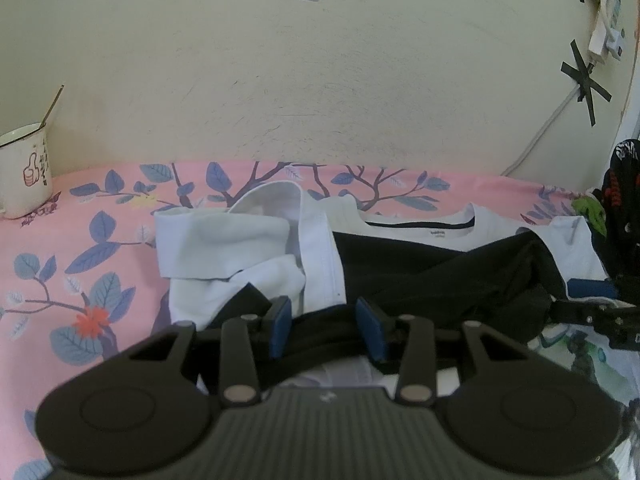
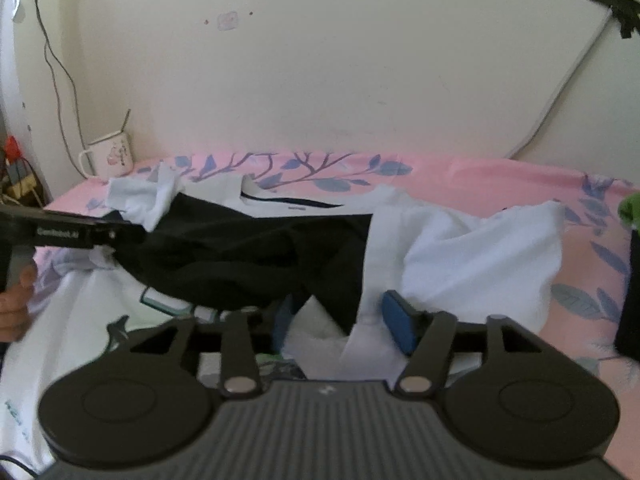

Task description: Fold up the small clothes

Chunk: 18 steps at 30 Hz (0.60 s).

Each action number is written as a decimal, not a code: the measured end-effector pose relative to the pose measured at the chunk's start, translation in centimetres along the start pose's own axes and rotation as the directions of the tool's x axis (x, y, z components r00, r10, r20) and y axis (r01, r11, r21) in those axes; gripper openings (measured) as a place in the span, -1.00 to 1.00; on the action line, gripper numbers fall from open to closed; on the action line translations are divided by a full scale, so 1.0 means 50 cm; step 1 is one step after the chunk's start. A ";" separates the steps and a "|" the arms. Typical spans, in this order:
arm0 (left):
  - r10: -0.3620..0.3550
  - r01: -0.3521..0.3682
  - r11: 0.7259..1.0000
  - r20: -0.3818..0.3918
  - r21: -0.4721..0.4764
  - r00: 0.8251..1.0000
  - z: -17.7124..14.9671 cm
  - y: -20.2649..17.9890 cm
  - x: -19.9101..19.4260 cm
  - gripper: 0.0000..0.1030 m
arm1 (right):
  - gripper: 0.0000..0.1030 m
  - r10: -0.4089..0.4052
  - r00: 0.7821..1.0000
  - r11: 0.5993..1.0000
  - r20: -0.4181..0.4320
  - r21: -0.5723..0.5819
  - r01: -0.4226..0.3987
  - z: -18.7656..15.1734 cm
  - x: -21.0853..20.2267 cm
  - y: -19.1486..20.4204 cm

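Note:
A small white and black T-shirt (image 1: 420, 256) lies crumpled on the pink floral bedsheet (image 1: 80, 240); its white sleeve (image 1: 224, 248) is bunched to the left and its collar points to the wall. My left gripper (image 1: 326, 326) is open, its blue pads either side of the black hem fold. In the right wrist view the same shirt (image 2: 256, 248) spreads across the sheet, its white part (image 2: 480, 256) to the right. My right gripper (image 2: 344, 320) is open, with the shirt's lower edge between its pads. The left gripper (image 2: 72, 232) shows at the shirt's left edge.
A white enamel mug (image 1: 24, 172) with a stick in it stands at the back left by the wall. Dark clothes with green print (image 1: 616, 208) hang at the right edge. A cable taped to the wall (image 1: 576, 92) runs down at the right. More white printed cloth (image 2: 80, 312) lies underneath in front.

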<state>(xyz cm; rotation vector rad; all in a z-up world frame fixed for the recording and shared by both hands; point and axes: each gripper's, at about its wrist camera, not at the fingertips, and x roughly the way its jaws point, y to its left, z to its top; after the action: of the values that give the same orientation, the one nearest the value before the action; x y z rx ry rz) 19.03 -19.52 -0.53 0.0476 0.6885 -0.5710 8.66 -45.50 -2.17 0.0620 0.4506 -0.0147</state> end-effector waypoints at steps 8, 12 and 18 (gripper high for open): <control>-0.012 0.013 1.000 0.052 -0.023 0.999 0.008 0.000 -0.037 -0.09 | 0.28 -0.035 0.999 0.999 -0.009 -0.033 0.035 -0.001 0.003 0.015; -0.050 0.058 0.995 0.107 -0.079 0.993 0.016 0.019 -0.065 -0.09 | 0.21 -0.024 0.999 1.000 0.039 -0.005 0.024 0.004 -0.029 0.015; -0.010 0.016 0.992 0.049 -0.127 0.999 0.014 0.043 -0.025 -0.11 | 0.16 -0.031 0.990 0.997 0.137 0.076 0.021 0.093 -0.046 -0.018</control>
<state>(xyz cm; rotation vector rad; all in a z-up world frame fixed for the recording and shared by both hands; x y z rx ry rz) 19.76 -17.26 0.48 -0.0897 0.6773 -0.5382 8.61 -46.67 2.95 0.1278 0.3117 -0.0615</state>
